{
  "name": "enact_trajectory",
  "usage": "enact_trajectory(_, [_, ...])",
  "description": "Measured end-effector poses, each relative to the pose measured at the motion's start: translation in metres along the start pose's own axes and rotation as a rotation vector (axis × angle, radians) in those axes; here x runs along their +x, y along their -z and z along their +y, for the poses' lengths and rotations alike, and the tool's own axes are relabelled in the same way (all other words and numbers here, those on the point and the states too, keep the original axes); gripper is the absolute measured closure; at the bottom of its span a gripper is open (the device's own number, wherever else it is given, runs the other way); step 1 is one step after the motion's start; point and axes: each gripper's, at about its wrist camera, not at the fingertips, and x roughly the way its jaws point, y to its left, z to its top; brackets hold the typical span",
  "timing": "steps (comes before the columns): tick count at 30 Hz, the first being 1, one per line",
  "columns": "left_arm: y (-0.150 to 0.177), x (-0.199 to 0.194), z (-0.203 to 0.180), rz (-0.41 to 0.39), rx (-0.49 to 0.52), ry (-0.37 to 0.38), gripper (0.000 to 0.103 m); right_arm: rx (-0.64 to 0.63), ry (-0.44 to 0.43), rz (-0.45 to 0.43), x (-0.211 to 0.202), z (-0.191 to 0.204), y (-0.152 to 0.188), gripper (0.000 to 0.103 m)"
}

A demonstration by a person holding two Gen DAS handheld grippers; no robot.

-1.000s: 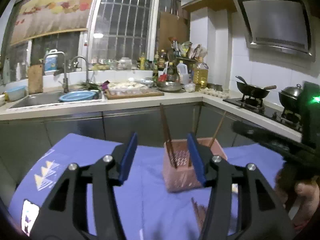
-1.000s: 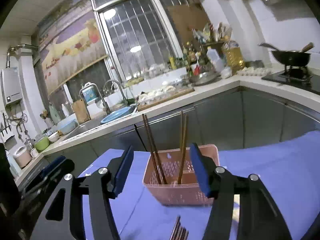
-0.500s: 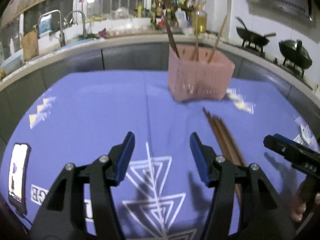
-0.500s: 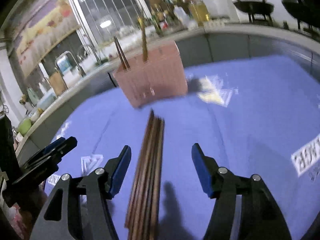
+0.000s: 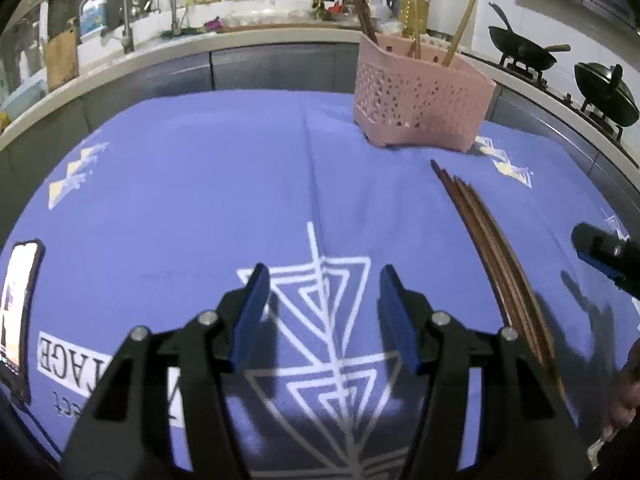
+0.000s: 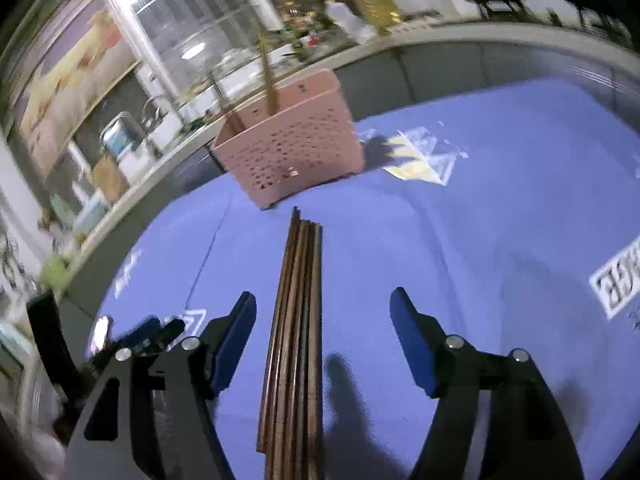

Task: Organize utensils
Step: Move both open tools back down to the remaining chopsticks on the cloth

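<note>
From the left wrist view, a smooth blue-violet tablecloth (image 5: 200, 184) printed with white line triangles covers the table, a crease running down its middle. At the far right stands a pink plastic basket (image 5: 420, 100), its walls perforated with small holes, a few thin chopsticks leaning upright inside. A bundle of dark brown wooden chopsticks (image 5: 492, 248) lies flat on the cloth to the right, nearer than the basket and apart from it. The left gripper (image 5: 322, 312) tilts down over the printed triangles, jaws parted with nothing but cloth between them. A phone (image 5: 18, 312) lies at the left edge. From the right wrist view — somewhat blurred — the right gripper (image 6: 322, 340) points down at the table; its jaws have just been opening and stand wide, straddling the near part of the chopstick bundle (image 6: 298, 320) without the blue pads touching it. The basket (image 6: 292, 144) sits just beyond the bundle's far tips.
</note>
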Motion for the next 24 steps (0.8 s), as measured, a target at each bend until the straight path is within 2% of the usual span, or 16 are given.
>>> enact_trajectory(3, [0.001,0.005,0.002,0.027,-0.011,0.021,0.048,0.099,0.015,0.017,0.001,-0.017,-0.004,0.033])
enact_trajectory(5, [0.002,0.007,0.004,0.035,-0.017,0.034,0.048,0.11,0.065,-0.013,-0.004,-0.024,-0.006,0.033])
enact_trajectory(9, [0.004,0.009,0.005,0.04,-0.026,0.042,0.048,0.063,0.136,-0.108,-0.02,-0.024,-0.009,0.033])
enact_trajectory(11, [0.004,0.008,0.005,0.037,-0.025,0.041,0.048,0.017,0.17,-0.187,-0.032,-0.019,-0.009,0.033])
enact_trajectory(14, [0.005,0.007,0.005,0.033,-0.024,0.041,0.048,-0.046,0.194,-0.239,-0.04,-0.012,-0.01,0.031])
enact_trajectory(16, [0.006,0.006,0.006,0.027,-0.024,0.044,0.048,-0.045,0.21,-0.225,-0.037,-0.013,-0.014,0.023])
enact_trajectory(20, [0.007,0.003,0.003,0.007,-0.013,0.04,0.048,0.01,0.216,-0.079,-0.02,-0.027,-0.018,0.022])
enact_trajectory(22, [0.008,0.002,0.001,0.003,-0.007,0.038,0.048,0.016,0.204,-0.039,-0.017,-0.031,-0.018,0.022])
enact_trajectory(24, [0.008,0.001,0.0,0.001,0.001,0.038,0.048,0.032,0.157,-0.017,-0.018,-0.034,-0.015,0.022])
